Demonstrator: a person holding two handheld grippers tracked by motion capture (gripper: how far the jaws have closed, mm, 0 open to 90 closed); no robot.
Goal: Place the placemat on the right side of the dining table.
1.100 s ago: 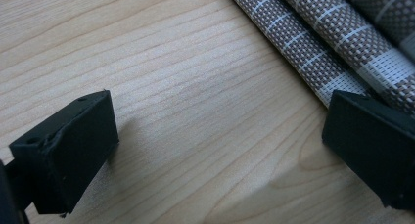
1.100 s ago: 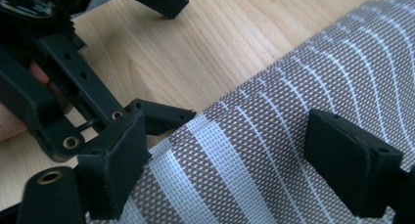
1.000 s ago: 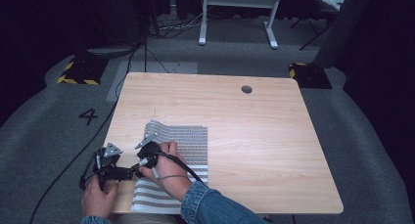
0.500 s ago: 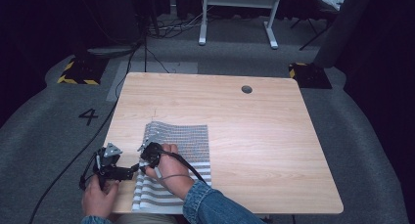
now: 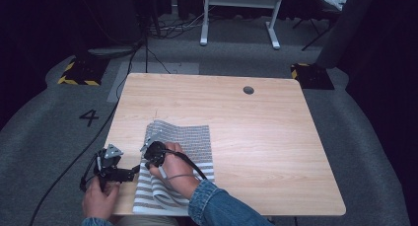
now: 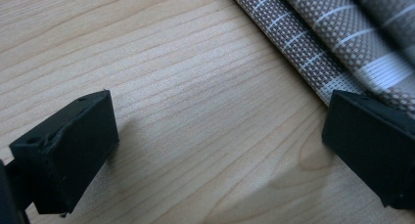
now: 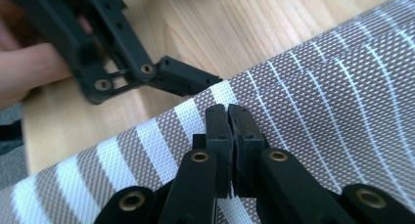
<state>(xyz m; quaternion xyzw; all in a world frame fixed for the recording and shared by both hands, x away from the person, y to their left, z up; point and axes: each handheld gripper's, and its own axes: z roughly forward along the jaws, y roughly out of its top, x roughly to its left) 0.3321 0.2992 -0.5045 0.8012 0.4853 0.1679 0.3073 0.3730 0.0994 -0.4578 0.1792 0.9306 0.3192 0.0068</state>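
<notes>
**Striped cloth, near-left part of table: fold barely begun**

Item: one woven cloth (image 5: 185, 152), grey-brown with white stripes, lying on the wooden table (image 5: 276, 137) at its near-left, its near end hanging over the table's front edge. The far end lies flat; the left edge shows a doubled or rolled layer in the left gripper view (image 6: 313, 33).

Right gripper (image 7: 229, 117): jaws have just been closing and now stand pressed together, tips resting on the cloth near its left edge. Whether a pinch of fabric sits between the pads cannot be told for certain; the pads meet flush and no raised fold shows above them.

Left gripper (image 6: 215, 145): jaws spread wide over bare wood, one jaw just at the cloth's edge, nothing between them. In the right gripper view its tip (image 7: 188, 77) lies just beside the cloth's border.

Status: both tools placed at the left edge; the cloth is neither lifted nor turned over. Judged remaining: securing the edge with both tools, carrying it across, and flattening the result, which is nearly the whole job.
</notes>
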